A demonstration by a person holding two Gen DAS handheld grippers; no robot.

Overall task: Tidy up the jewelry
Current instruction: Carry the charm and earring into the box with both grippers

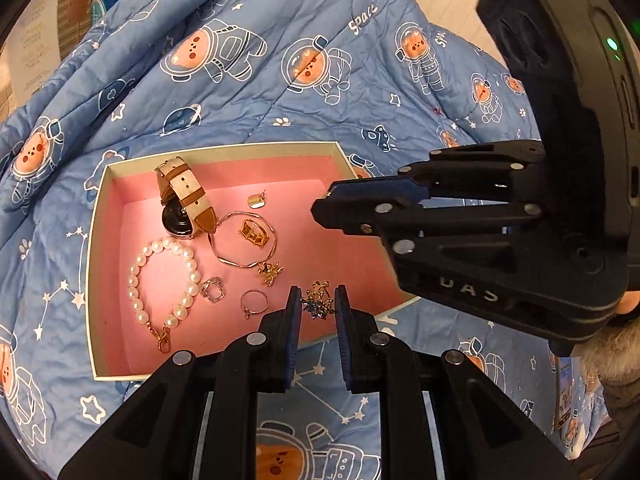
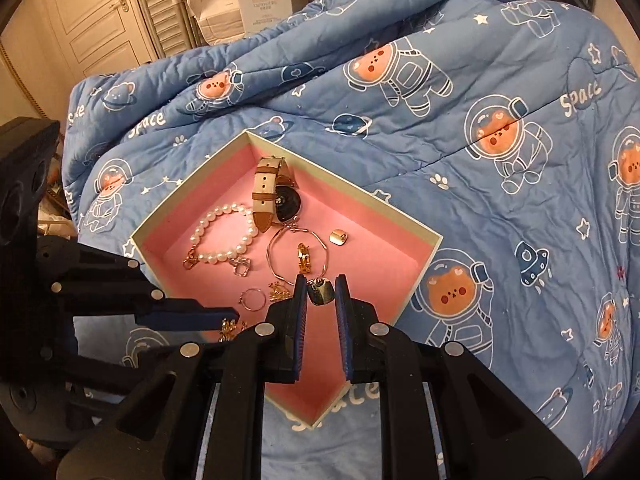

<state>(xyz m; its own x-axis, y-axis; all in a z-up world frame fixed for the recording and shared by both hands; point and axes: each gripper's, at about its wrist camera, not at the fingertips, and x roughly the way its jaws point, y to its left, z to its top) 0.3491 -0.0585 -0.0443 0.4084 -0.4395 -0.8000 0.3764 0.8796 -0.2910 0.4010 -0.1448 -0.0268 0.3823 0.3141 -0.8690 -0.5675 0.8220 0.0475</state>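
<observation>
A pink-lined box [image 1: 100,216] [image 2: 424,240] lies on the blue quilt. It holds a watch [image 1: 184,204] [image 2: 276,200], a pearl bracelet [image 1: 160,284] [image 2: 224,236], a thin bangle [image 1: 248,240] [image 2: 296,252], rings and small gold pieces. My left gripper [image 1: 318,304] is open, its jaws on either side of a blue snowflake brooch [image 1: 318,306] near the box's front edge. My right gripper [image 2: 320,294] is open around a gold tag earring [image 2: 322,294]; in the left wrist view it hovers over the box's right side [image 1: 322,202].
The astronaut-print quilt [image 1: 280,80] [image 2: 480,140] bunches up high behind the box. A white door and louvred panels [image 2: 100,20] stand at the far left. A matching gold tag earring [image 1: 256,200] [image 2: 338,237] lies in the box.
</observation>
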